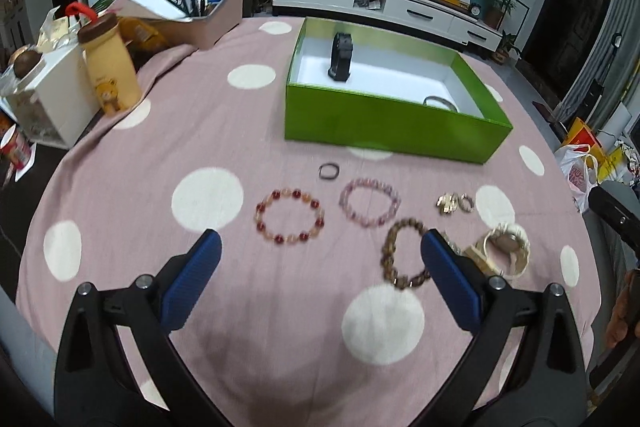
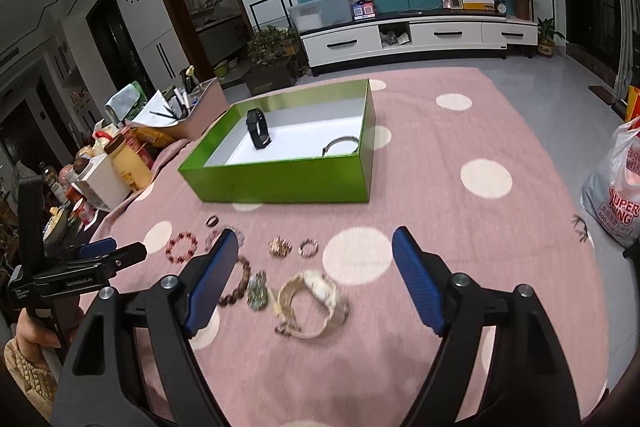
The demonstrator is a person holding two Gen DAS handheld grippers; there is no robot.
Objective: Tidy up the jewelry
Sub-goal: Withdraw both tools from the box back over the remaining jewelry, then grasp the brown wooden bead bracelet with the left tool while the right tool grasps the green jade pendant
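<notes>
A green box [image 1: 384,125] [image 2: 280,179] with a white inside stands on the pink dotted cloth. It holds a black watch [image 1: 341,57] [image 2: 258,129] and a silver bangle [image 1: 440,103] [image 2: 340,145]. In front of it lie a red bead bracelet [image 1: 289,215] [image 2: 182,247], a purple bead bracelet [image 1: 370,201], a brown bead bracelet [image 1: 404,254] [image 2: 236,287], a small dark ring [image 1: 329,171], gold pieces [image 1: 454,203] [image 2: 280,247] and a pale watch [image 1: 504,251] [image 2: 312,303]. My left gripper [image 1: 320,251] is open above the bracelets. My right gripper [image 2: 314,253] is open above the pale watch.
At the table's left edge stand a yellow bottle [image 1: 108,67], a white box [image 1: 52,99] and a pink organizer with pens [image 1: 200,11]. A white plastic bag [image 2: 616,187] sits at the right. A small dark trinket [image 2: 580,225] lies near the right table edge.
</notes>
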